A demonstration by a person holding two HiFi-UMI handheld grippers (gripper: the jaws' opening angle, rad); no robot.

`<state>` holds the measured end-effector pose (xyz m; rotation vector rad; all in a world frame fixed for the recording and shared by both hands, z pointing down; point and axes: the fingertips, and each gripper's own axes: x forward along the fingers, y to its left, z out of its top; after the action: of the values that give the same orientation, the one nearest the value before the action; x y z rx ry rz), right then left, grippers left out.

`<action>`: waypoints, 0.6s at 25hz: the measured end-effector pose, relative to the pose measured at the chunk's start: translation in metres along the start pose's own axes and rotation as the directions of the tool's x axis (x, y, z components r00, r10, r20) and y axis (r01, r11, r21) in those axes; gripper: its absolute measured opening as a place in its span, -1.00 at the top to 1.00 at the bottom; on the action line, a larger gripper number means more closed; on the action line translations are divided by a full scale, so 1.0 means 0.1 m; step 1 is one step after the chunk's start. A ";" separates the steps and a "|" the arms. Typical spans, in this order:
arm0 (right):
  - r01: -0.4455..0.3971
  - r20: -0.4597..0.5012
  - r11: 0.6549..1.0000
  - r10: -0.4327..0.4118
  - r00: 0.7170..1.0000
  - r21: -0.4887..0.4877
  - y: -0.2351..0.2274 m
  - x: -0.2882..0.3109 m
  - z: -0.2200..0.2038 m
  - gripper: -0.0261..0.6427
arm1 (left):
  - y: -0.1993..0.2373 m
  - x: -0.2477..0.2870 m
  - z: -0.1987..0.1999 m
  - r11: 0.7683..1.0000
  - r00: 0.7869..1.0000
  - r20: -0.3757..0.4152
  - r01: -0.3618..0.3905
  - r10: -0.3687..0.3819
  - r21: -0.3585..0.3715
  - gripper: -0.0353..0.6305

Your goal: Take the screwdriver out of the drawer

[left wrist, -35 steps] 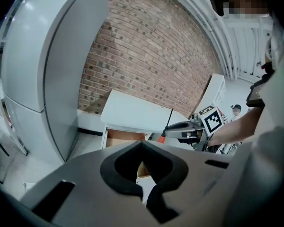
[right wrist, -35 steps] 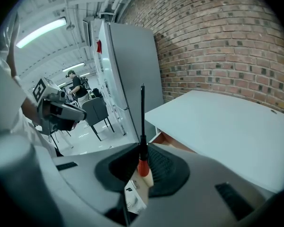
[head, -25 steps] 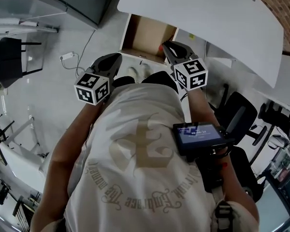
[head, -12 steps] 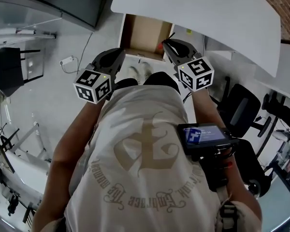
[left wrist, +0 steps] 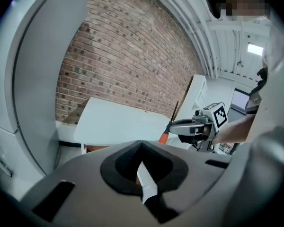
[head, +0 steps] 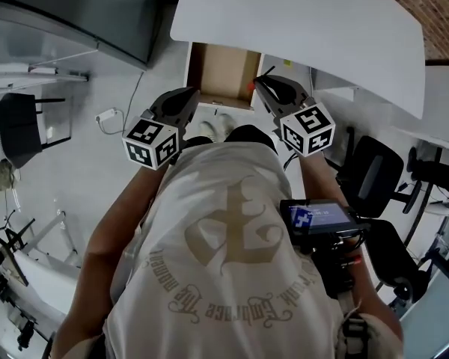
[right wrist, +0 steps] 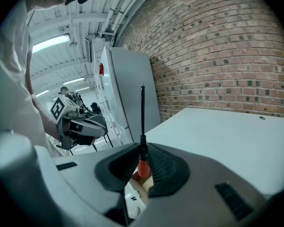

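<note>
Right gripper [right wrist: 143, 162]: fingers [right wrist: 163, 167] pressed onto the slim screwdriver with an orange handle and black shaft [right wrist: 142, 136], pinching it where handle meets shaft; the shaft stands out past the fingertips, the orange handle sits back between the black pads. Left gripper [left wrist: 141, 148]: fingers pressed together with nothing between them. In the head view the right gripper [head: 273, 88] holds the screwdriver [head: 258, 81] over the right front corner of the open, brown-lined wooden drawer [head: 223, 66] — the tool is in the fingers, not lying on the drawer floor. The left gripper [head: 181, 103] hangs just beside the drawer's left front corner, well apart from the right one. The drawer juts out from under the white rounded tabletop [head: 307, 28]. From the left gripper view the right gripper [left wrist: 191, 126] and the screwdriver [left wrist: 170, 122] show in front of the tabletop [left wrist: 118, 122], shaft tilted upward, with a red brick wall [left wrist: 128, 56] behind. Below both grippers — the person's pale printed shirt [head: 224, 245].
</note>
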<state>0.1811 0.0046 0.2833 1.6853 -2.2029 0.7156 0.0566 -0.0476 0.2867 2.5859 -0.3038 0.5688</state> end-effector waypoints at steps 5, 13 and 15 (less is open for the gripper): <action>0.004 0.025 1.000 -0.004 1.000 0.002 0.00 -0.10 0.10 0.72 | -0.06 0.04 0.13 0.999 1.000 0.012 0.015 -0.016 0.031 0.83; 0.006 0.034 1.000 -0.006 0.999 -0.010 0.13 -0.14 0.18 0.72 | -0.13 0.04 0.19 0.996 0.999 0.016 0.050 -0.051 0.071 0.83; 0.004 0.031 1.000 -0.004 1.000 -0.004 0.15 -0.12 0.15 0.72 | -0.13 0.04 0.15 0.996 0.998 0.008 0.055 -0.056 0.067 0.83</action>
<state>0.1709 0.0094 0.2610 1.7097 -2.2190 0.6886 0.0695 -0.0437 0.2714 2.6529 -0.2187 0.5554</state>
